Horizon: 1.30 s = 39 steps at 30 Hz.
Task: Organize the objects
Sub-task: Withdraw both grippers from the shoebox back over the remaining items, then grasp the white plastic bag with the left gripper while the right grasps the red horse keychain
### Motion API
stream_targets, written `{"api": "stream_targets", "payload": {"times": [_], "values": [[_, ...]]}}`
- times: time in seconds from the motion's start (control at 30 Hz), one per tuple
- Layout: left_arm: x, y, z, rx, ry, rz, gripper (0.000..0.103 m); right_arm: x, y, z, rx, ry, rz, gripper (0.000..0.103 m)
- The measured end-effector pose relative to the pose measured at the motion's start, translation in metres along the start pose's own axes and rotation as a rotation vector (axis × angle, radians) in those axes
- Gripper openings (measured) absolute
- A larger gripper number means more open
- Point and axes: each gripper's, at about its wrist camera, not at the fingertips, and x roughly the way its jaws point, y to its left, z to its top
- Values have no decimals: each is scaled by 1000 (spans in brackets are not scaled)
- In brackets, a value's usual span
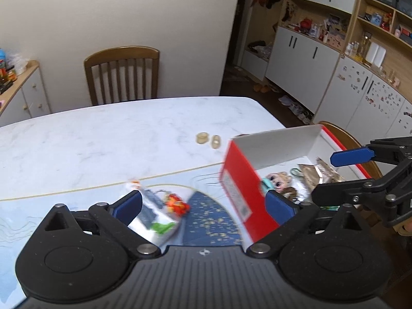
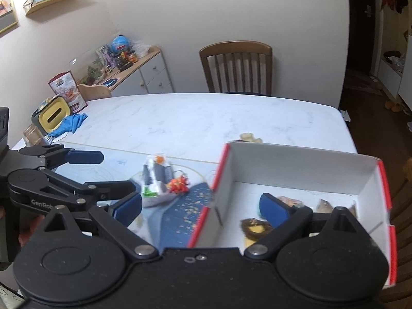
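While both tools hang over the near edge of the desk (image 1: 108, 128), the relation that matters is between the clear toy packet (image 1: 157, 206) and the left hand-held gripper (image 1: 203, 203). In the left wrist view the packet lies on the blue mat (image 1: 208, 221), just ahead of and touching or nearly touching the left blue pad; blur keeps me from telling which. It sits toward the left side of the gap, not centred. Its long axis runs roughly away from the camera, tilted a little leftward at the far end, with an orange-red toy (image 1: 177, 204) at its right side. The left hand-held gripper is spread wide and has hold of nothing.

The red-and-white box (image 1: 239, 198) stands open just to the right of the packet, its red wall between the left tool's 2 pads. Inside it lie a doll-face item (image 1: 279, 179) and a brown foil packet (image 1: 318, 175).

The right hand-held gripper (image 2: 203, 204) is also spread wide and empty, straddling the box's near left corner (image 2: 206, 221), so 1 pad is inside the box and the other outside. From that view the packet (image 2: 157, 180) lies ahead and left, closer to the left tool (image 2: 113, 172).

I judge the left side better placed to take the packet, then carry it rightward over the wall. 2 small tan rings (image 1: 208, 139) rest well beyond the box.
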Motion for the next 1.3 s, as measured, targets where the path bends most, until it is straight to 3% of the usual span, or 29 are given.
{"api": "stream_targets", "payload": {"times": [0.4,0.67,0.9,1.3], "values": [[3,75,-27,-30,1,48,102,45,56,20,-44,46,5,97],[17,109,-57,-8,33,70,102,77,71,25,-46,93,-18,96],[38,114,-69,-21,47,72,102,105,78,27,-70,136,-58,92],[79,95,-46,-93,53,89,102,163,69,57,11,186,-106,83]]}}
